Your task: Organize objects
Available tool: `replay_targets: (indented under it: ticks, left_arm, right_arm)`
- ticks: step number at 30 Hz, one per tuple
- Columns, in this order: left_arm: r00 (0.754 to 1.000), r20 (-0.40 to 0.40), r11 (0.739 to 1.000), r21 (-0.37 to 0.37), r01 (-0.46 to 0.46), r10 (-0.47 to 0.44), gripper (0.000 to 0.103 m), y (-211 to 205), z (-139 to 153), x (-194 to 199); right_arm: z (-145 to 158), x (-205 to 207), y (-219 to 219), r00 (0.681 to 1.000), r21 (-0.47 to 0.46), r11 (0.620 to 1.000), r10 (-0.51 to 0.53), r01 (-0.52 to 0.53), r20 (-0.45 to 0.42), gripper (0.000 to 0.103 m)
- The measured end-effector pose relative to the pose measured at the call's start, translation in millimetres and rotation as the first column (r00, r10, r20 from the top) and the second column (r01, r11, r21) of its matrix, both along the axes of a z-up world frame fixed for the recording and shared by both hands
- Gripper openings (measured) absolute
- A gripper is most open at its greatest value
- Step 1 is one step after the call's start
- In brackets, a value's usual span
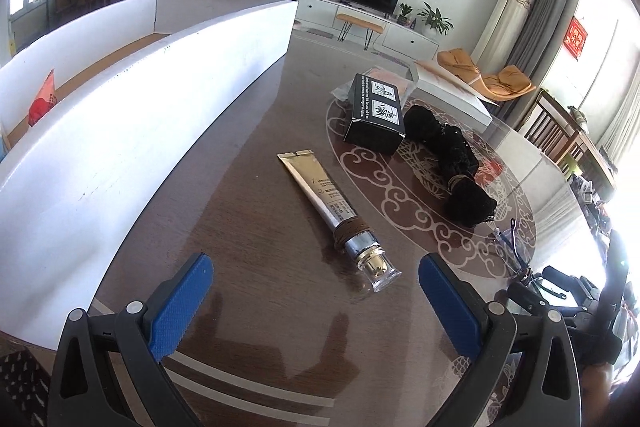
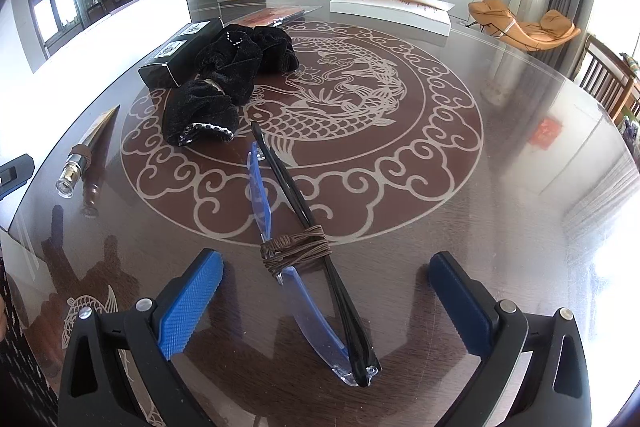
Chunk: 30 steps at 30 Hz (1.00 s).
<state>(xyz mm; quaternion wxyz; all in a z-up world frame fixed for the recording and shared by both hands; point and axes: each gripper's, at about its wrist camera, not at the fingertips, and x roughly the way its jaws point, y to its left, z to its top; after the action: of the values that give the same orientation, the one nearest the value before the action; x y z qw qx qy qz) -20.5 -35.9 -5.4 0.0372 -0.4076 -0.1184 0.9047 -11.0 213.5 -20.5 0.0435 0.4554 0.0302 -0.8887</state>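
Note:
A gold tube [image 1: 326, 205] with a clear cap lies on the brown table just ahead of my open left gripper [image 1: 316, 279]; it also shows in the right wrist view [image 2: 86, 151]. A black box [image 1: 374, 113] and a black cloth bundle [image 1: 448, 167] lie beyond it, and both show in the right wrist view, the box [image 2: 180, 53] and the bundle [image 2: 224, 83]. Folded blue-lens glasses [image 2: 304, 259], wrapped with brown cord, lie between the fingers of my open right gripper [image 2: 326, 279].
A large white open box [image 1: 132, 115] stands on the left of the table, with a red packet [image 1: 42, 99] inside. Another white box [image 2: 390, 9] and a flat orange packet [image 2: 276, 15] lie at the table's far side. Chairs stand to the right.

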Motion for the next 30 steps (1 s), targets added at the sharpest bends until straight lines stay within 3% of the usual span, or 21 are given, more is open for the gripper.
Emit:
replay_targets:
  ticks: [8,30]
  left_arm:
    - [1.0,0.01,0.999,0.031,-0.014,0.013,0.103,-5.8,-0.8,0.8]
    - [0.999,0.045,1.0,0.024,-0.014,0.013,0.103,-4.0,-5.1,-0.8]
  right_arm:
    - [0.4,0.3,-0.2,1.0,0.0,1.0,0.0,0.0,0.0,0.103]
    - [0.8,0.6,-0.7,1.0,0.0,1.0,-0.001,0.001,0.0,0.103]
